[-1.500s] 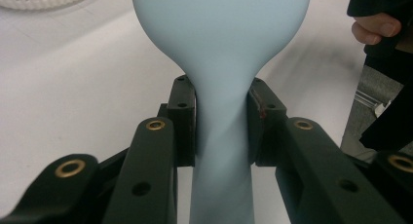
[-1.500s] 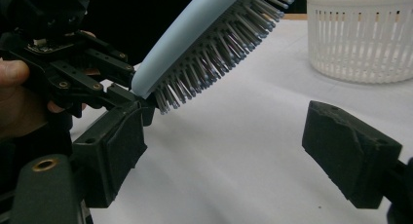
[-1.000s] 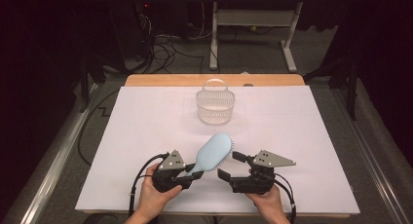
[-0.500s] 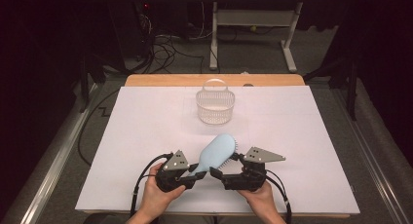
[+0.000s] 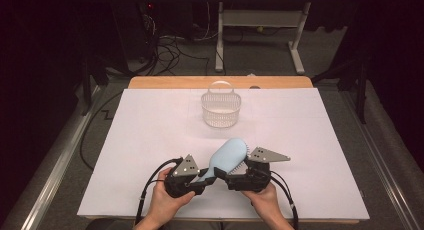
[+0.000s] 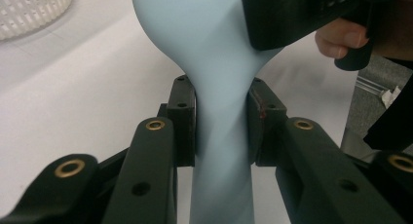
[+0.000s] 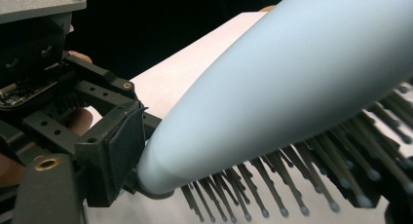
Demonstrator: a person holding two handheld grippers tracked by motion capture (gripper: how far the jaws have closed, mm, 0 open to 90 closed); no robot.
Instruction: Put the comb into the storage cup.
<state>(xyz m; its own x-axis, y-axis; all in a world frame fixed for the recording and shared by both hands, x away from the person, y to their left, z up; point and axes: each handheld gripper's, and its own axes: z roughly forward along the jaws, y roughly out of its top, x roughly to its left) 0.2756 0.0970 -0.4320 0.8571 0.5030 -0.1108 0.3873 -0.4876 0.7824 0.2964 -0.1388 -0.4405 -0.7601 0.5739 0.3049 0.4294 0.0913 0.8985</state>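
A light blue hairbrush hangs just above the white table cover near the front edge, its head toward the far right. My left gripper is shut on its handle, and in the left gripper view both pads press the narrow neck. My right gripper reaches in from the right at the base of the brush head. In the right gripper view the head lies between its jaws, bristles toward the lower right. One pad sits against the head's end. The other jaw is blurred behind the bristles.
A white mesh basket with a thin handle stands upright at the far middle of the white sheet. The table's wooden edge shows behind it. Cables trail from both grippers toward the front edge.
The right gripper has shifted left, closing in on the brush head. The brush head has swung a little to the right. The left gripper keeps its hold on the handle.
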